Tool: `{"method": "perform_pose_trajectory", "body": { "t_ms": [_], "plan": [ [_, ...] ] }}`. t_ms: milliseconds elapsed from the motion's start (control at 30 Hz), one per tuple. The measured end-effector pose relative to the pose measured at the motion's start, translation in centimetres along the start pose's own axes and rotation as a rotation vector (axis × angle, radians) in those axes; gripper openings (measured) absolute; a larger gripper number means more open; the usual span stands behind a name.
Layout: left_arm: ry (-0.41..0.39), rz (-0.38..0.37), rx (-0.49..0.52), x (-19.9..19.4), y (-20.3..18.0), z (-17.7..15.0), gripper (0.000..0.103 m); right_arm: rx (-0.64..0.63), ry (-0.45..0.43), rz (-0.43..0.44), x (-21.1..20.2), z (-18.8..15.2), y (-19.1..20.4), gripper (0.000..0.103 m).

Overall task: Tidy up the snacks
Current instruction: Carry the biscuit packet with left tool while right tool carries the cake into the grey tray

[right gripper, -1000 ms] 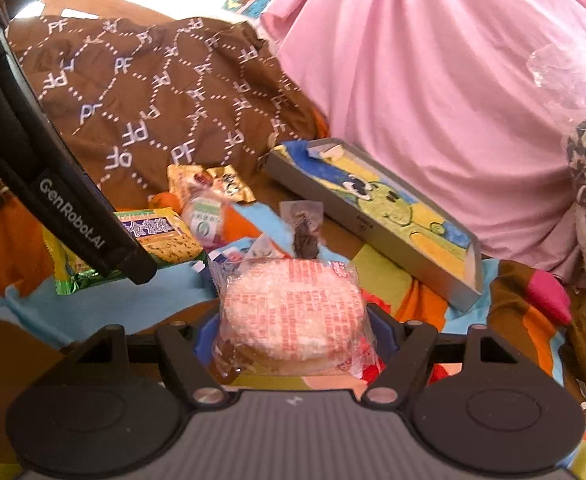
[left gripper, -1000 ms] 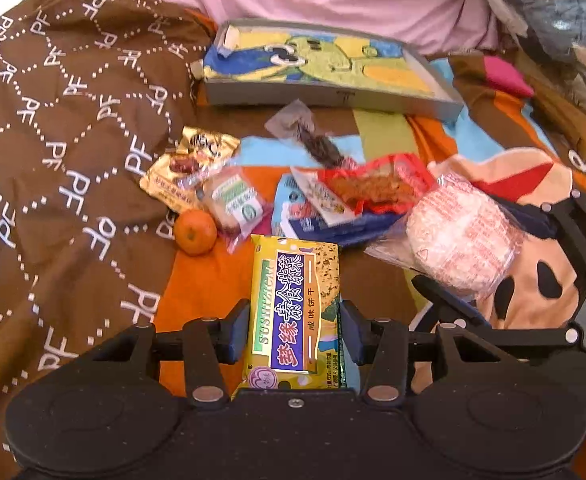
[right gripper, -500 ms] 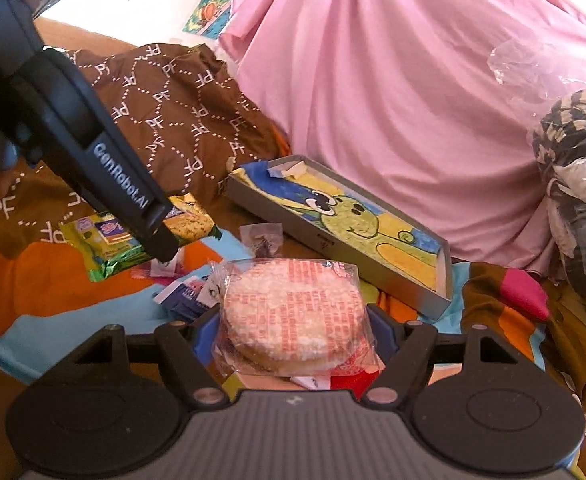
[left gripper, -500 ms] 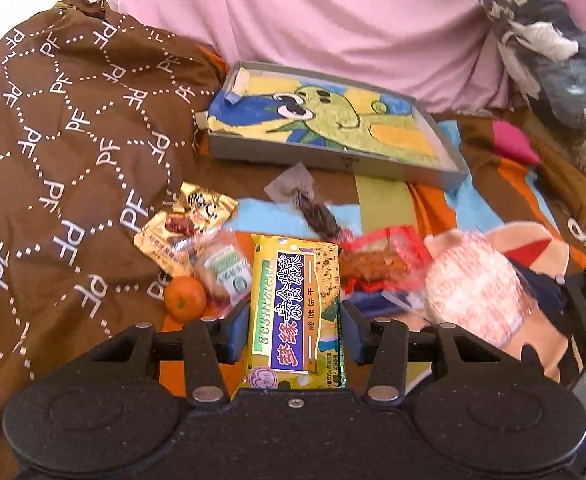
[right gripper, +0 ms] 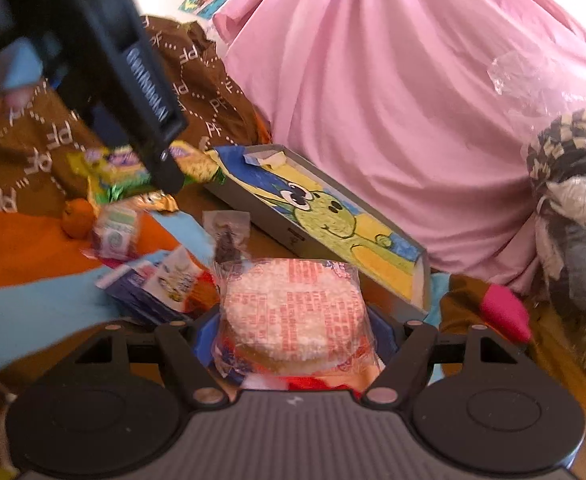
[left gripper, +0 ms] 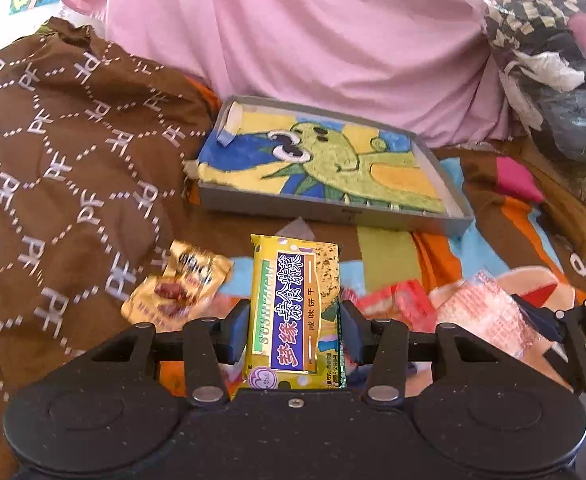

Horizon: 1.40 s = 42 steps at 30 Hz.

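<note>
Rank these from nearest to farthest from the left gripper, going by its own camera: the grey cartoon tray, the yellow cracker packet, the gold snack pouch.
1. The yellow cracker packet, clamped between the left gripper fingers.
2. The gold snack pouch, just ahead to the left on the blanket.
3. The grey cartoon tray, farther ahead, against the pink sheet.

Left gripper point(left gripper: 295, 330) raised, jaws clamped on a packet; right gripper point(right gripper: 293, 330) level, jaws gripping likewise

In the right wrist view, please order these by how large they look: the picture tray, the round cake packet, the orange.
1. picture tray
2. round cake packet, though nearness to the camera enlarges it
3. orange
</note>
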<state>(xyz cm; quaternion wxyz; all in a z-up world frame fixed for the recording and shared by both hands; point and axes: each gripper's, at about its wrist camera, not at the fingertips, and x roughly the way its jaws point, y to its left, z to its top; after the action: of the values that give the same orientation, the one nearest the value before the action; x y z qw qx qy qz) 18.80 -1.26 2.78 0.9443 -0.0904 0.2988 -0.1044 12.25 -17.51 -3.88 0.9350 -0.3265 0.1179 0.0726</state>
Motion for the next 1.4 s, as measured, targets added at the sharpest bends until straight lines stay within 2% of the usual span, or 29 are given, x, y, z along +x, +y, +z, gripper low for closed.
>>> {"method": "perform_pose_trajectory", "body": {
  "t_ms": [233, 433, 700, 1033, 1200, 1400],
  "plan": [
    [-0.041, -0.021, 0.033, 2.6, 0.0, 2.7, 0.049, -0.061, 0.001, -0.060, 3.0, 0.3, -1.6, 0.077],
    [-0.075, -0.016, 0.040, 5.5, 0.1, 5.4, 0.049, -0.096, -0.066, -0.102, 6.5, 1.7, -3.7, 0.077],
    [-0.165, -0.017, 0.038, 9.9, 0.9, 9.4, 0.049, -0.109, -0.124, -0.115, 12.6, 4.3, -4.7, 0.077],
    [-0.153, 0.000, -0.004, 16.4, 2.3, 11.1, 0.049, -0.027, -0.040, -0.063, 19.2, 5.9, -5.9, 0.077],
    [-0.125, 0.013, -0.022, 18.4, 2.4, 11.2, 0.049, 0.050, 0.017, -0.021, 20.6, 6.1, -6.9, 0.077],
    [-0.093, 0.013, -0.025, 19.7, 2.4, 10.5, 0.049, 0.083, 0.059, 0.009, 21.8, 5.6, -7.0, 0.077]
  ]
}}
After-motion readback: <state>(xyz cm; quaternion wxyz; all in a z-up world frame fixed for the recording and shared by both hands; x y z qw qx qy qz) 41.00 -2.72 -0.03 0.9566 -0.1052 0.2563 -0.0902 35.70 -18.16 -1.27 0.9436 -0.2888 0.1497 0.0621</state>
